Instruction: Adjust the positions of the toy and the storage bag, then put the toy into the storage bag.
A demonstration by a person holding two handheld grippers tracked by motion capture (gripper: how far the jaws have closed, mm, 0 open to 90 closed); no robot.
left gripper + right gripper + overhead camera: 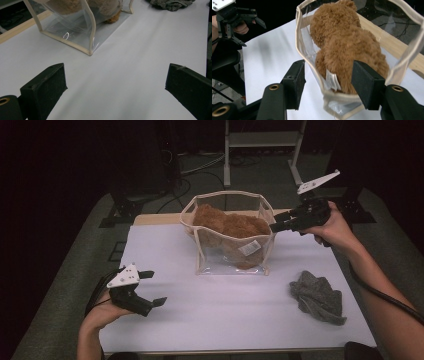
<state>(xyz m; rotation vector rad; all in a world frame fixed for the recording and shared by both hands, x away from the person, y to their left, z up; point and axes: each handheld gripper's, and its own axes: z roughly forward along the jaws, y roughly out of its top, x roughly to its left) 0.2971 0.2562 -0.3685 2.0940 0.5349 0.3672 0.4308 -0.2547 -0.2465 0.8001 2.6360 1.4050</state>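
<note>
While the brown teddy bear (231, 226) already sits inside the clear bag (210, 257) at the tabletop's (225, 310) far middle, the right gripper (276, 226) straddles the bag's right rim, fingers apart; the grey cloth (318, 296) near right is probably next, and the left gripper (152, 288) waits open.

A grey cloth (318, 296) lies crumpled on the white table (225, 310), at about four o'clock from the middle. A metal stand (262, 145) is on the floor at twelve o'clock.
</note>
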